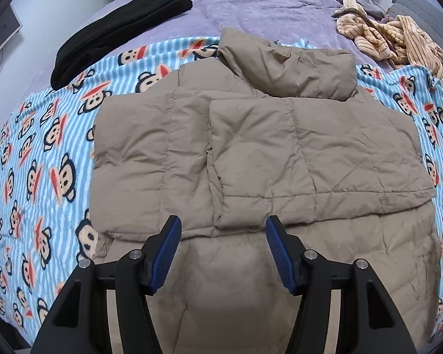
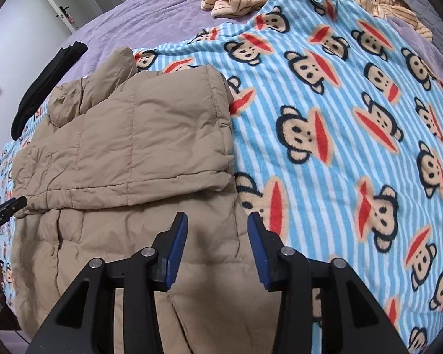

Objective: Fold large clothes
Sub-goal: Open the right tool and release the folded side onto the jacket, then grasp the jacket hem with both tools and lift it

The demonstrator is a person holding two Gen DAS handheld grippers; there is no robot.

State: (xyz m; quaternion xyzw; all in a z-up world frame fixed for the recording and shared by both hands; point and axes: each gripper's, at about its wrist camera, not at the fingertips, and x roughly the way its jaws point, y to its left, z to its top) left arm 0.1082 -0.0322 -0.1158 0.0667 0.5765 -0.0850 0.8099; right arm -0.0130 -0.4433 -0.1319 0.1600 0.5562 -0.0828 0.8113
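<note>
A tan quilted puffer jacket [image 1: 251,147] lies flat on a blue striped monkey-print blanket [image 1: 38,153], sleeves folded in across its body, hood at the far end. My left gripper [image 1: 223,224] is open and empty, hovering over the jacket's lower middle. The jacket also shows in the right wrist view [image 2: 127,147]. My right gripper [image 2: 217,221] is open and empty above the jacket's right edge, next to the blanket [image 2: 354,132]. The left gripper's tip [image 2: 6,205] shows at the far left of the right wrist view.
A black folded garment [image 1: 118,35] lies at the far left on the purple bedspread [image 1: 265,8]. A pile of tan striped clothes [image 1: 392,38] lies at the far right. A white wall and door [image 2: 62,3] stand beyond the bed.
</note>
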